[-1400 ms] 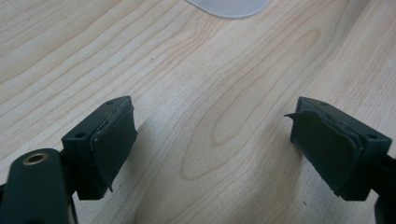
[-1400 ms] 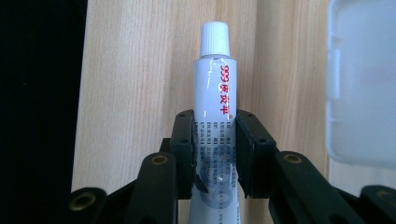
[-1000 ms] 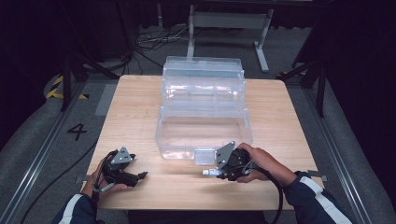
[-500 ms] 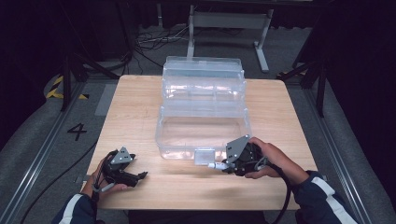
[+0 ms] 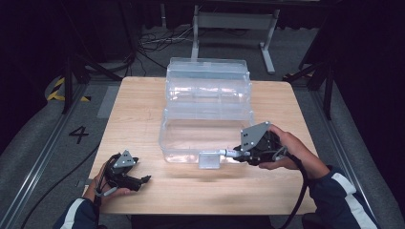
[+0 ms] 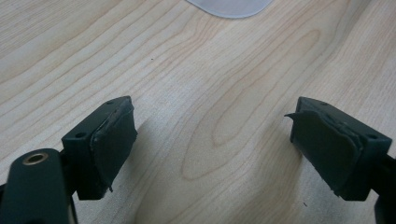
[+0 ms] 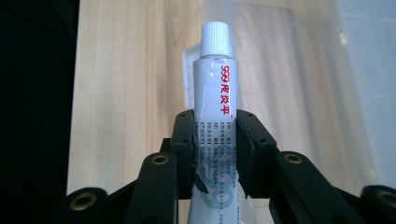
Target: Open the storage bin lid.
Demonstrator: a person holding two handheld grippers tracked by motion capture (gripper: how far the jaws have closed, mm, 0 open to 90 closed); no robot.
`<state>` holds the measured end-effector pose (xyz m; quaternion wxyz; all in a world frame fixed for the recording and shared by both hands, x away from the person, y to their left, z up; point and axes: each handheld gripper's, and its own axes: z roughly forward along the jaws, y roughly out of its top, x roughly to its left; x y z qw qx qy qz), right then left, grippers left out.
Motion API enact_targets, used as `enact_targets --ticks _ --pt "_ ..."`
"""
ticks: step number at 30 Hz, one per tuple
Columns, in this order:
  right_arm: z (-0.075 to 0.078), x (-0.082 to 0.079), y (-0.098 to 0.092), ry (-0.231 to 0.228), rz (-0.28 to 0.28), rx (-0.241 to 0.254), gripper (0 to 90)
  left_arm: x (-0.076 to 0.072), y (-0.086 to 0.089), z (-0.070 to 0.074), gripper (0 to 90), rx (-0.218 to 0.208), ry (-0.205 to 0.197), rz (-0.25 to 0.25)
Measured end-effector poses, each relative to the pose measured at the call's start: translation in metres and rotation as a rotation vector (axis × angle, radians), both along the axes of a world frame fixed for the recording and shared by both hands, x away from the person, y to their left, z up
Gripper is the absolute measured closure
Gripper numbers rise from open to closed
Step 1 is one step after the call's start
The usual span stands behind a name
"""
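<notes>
a person sits at the near edge of a wooden table (image 5: 143, 109) with 1 handheld gripper in each hand; a clear plastic storage box (image 5: 205, 136) stands at the middle of the table, its hinged lid (image 5: 207, 78) thrown back toward the far edge, its latch tab (image 5: 208, 160) hanging at the front wall.

the right gripper (image 5: 237, 153) is clenched on a small white tube (image 7: 215, 93) with a ribbed white cap and red lettering; in the right gripper view both black pads press the tube's sides near its lower half, cap pointing away from the hand; in the high view the tube (image 5: 228, 153) juts out level toward the box's front right corner, just beside the latch tab.

what has just changed: against the pictures from 1 second ago, the right hand (image 5: 286, 150) now sits higher and a little further toward the table's right edge, its grey plate tipped up, the tube lifted off the wood at about rim height; the grip looks the same.

the left gripper (image 5: 138, 180) has kept to its spot near the near left corner; its jaws stand wide apart over bare wood, with nothing between them.

judgement: the lift suggests the tube is about to be carried over the front wall and set inside the box; that step is not yet done.
</notes>
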<state>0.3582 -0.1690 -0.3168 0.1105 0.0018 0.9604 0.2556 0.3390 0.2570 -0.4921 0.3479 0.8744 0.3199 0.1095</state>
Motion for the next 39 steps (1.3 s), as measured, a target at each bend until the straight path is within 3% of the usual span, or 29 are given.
enact_targets --ticks 9,17,30,39 --pt "0.015 0.018 0.009 -0.038 -0.021 -0.025 71.1 0.000 0.000 0.000 14.4 0.000 0.000 0.001" --pt "0.012 0.042 0.027 -0.033 -0.028 -0.073 71.1 0.000 0.000 0.000 14.4 0.000 0.000 0.001" --pt "-0.023 0.087 0.047 0.048 -0.083 -0.188 71.1 0.000 0.000 0.000 14.3 0.000 0.002 0.009" --pt "-0.041 0.100 0.044 0.090 -0.102 -0.225 71.1 0.000 0.000 0.000 14.4 0.000 0.001 0.009"
